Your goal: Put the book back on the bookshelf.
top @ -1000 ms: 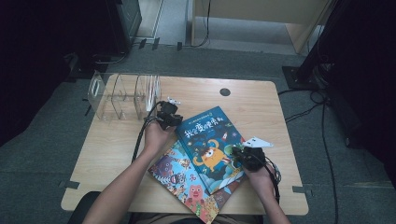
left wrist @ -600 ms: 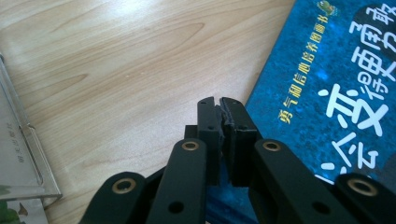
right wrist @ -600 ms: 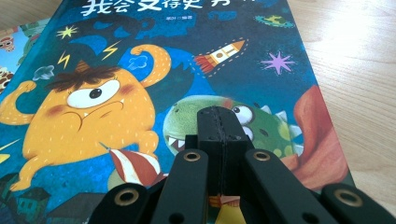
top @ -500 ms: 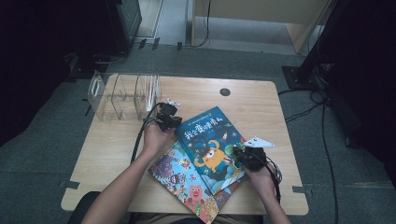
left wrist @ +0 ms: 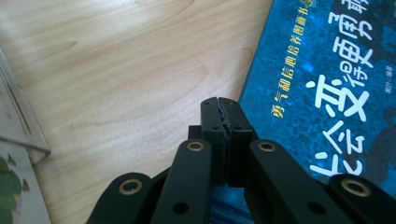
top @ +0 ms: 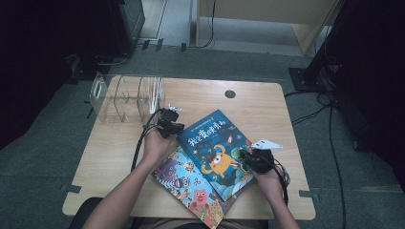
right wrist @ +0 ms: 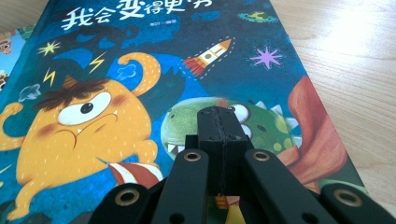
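Note:
A blue picture book (top: 215, 145) with an orange monster on its cover lies slantwise on the wooden table (top: 258, 102), on top of a second colourful book (top: 188, 188). My left gripper (top: 175, 128) sits at the blue book's far left corner. In the left gripper view its jaws (left wrist: 225, 106) have just been closing and now meet with nothing between them, over bare wood beside the book's edge (left wrist: 327, 70). My right gripper (top: 247, 156) is at the book's near right part. Its tips (right wrist: 219, 115) are shut over the cover (right wrist: 116, 93), holding nothing.
A clear acrylic divider rack (top: 126, 98) stands at the table's far left, close behind the left gripper; its corner (left wrist: 23, 126) shows in the left gripper view. A round cable hole (top: 230, 94) is at the far middle. Cables trail from both grippers.
The blue book's far left corner has shifted slightly toward the near side, next to the left gripper. Both hands have hardly moved.

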A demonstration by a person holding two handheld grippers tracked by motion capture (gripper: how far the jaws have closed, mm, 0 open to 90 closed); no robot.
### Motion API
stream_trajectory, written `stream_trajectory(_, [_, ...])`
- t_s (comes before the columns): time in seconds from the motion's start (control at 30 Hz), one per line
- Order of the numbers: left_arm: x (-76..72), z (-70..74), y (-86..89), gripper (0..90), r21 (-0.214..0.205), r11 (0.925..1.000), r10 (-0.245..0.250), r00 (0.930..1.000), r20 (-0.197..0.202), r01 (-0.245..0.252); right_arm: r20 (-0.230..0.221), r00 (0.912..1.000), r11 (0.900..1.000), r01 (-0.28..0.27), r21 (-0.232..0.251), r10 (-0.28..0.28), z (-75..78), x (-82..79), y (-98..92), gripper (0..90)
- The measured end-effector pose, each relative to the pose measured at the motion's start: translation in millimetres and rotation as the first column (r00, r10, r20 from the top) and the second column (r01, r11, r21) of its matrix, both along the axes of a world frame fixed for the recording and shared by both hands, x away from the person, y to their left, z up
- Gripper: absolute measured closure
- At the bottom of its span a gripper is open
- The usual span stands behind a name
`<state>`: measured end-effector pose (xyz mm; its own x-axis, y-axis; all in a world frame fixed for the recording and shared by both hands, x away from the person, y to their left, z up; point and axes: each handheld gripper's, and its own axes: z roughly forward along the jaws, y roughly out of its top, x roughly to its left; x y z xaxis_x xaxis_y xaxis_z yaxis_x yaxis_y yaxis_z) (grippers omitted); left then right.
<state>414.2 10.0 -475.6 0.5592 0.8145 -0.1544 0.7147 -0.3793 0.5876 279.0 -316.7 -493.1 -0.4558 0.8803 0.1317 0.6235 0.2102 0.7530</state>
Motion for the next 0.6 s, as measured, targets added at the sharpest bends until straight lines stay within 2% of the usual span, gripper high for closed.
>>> stream_trajectory(0.3, [-14.0, 1.0, 7.6, 90.0, -0.011, 0.9999, -0.011, 0.9994, -0.033, 0.011, -0.016, 0.9997, 0.9999, -0.017, 0.003, 0.017, 1.1, 4.0, -3.0, 90.0])
stream_trajectory(0.43, [-22.0, -0.3, 14.2, 90.0, -0.053, 0.9985, -0.014, 0.9978, -0.065, 0.011, -0.021, 0.9994, 0.9996, -0.028, 0.007, 0.028, 1.4, 5.7, -5.2, 90.0])
stream_trajectory(0.6, [-30.7, 0.5, 16.2, 90.0, -0.047, 0.9987, -0.024, 0.9968, -0.076, 0.020, -0.030, 0.9990, 0.9994, -0.033, 0.010, 0.033, 1.9, 7.5, -6.1, 90.0])
